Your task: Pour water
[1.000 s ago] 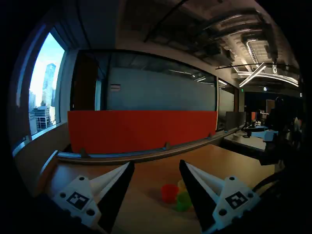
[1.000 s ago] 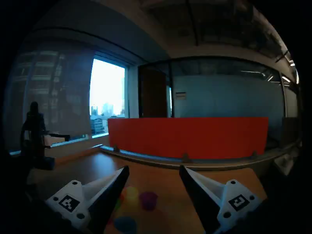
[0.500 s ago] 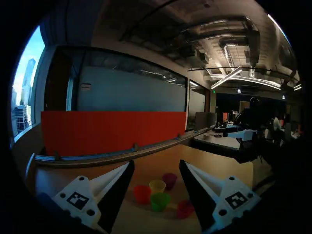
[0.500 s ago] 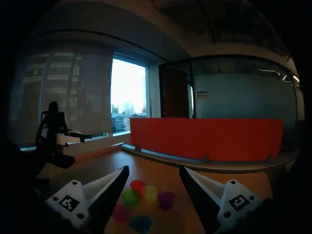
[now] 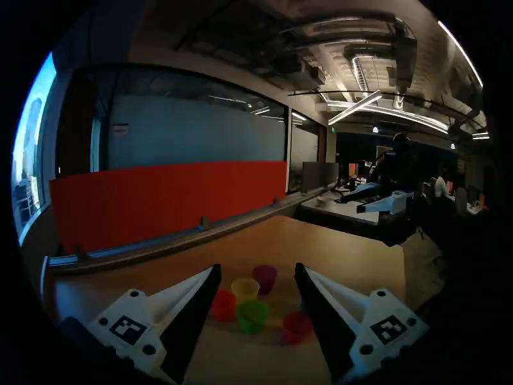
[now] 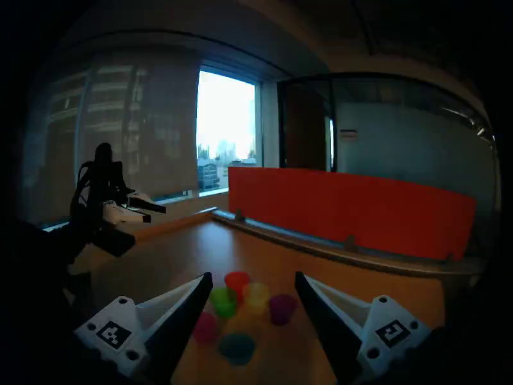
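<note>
The left gripper (image 5: 256, 265) and right gripper (image 6: 253, 274) both hung wide open and empty, facing the small cups (image 5: 252, 314) packed close together mid-desk (image 5: 346, 250), so grabbing one risked toppling its neighbours.

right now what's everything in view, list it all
red cup: one, red, farthest in cluster
green cup: one, green, beside red
yellow cup: one, yellow, between green and purple
purple cup: one, purple, beside yellow
pink cup: one, pink, by right gripper's finger
blue cup: one, blue, nearest right gripper
table: one, brown wood, under the cups
divider panel: one, orange, table's far edge
window: one, bright, beyond the table
left gripper: one, white-black, open, facing cups
right gripper: one, white-black, open, facing cups
</note>
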Demonstrator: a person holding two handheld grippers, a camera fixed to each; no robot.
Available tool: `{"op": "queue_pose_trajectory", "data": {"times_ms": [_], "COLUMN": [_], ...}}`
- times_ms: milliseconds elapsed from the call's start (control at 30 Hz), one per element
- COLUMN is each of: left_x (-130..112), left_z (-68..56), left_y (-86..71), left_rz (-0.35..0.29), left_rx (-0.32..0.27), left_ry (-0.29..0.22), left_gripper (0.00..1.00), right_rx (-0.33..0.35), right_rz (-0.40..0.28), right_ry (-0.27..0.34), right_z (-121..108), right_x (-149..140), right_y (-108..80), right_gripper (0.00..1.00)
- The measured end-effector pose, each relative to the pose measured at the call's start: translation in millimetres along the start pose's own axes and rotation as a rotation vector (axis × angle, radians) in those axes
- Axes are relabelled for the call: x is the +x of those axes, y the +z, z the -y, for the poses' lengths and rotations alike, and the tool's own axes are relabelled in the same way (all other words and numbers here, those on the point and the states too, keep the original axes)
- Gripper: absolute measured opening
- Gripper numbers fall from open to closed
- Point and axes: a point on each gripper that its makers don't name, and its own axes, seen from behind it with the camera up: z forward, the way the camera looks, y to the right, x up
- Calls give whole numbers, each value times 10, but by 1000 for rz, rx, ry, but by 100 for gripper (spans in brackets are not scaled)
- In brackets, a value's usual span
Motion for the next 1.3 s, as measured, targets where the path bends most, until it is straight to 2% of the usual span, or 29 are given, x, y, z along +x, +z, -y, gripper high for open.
{"op": "queue_pose_trajectory", "data": {"times_ms": [200, 567, 700, 1000, 1300], "left_x": [-117, -361, -449, -658, -1004], "left_z": [-10, -27, 10, 82, 44], "left_y": [55, 191, 257, 418, 597], "left_rz": [39, 111, 132, 175, 240], "left_rx": [-30, -52, -51, -57, -74], "left_ry": [-3, 56, 69, 50, 60], "left_gripper": [85, 85, 84, 85, 85], "right_rx": [22, 38, 46, 48, 62], "right_rz": [41, 107, 129, 184, 230], "right_ry": [3, 6, 7, -5, -24], "right_z": [45, 42, 61, 65, 119], "right_x": [-90, -314, -405, -672, -944], "right_y": [12, 73, 94, 145, 226], "right_gripper": [100, 100, 100, 100, 100]}}
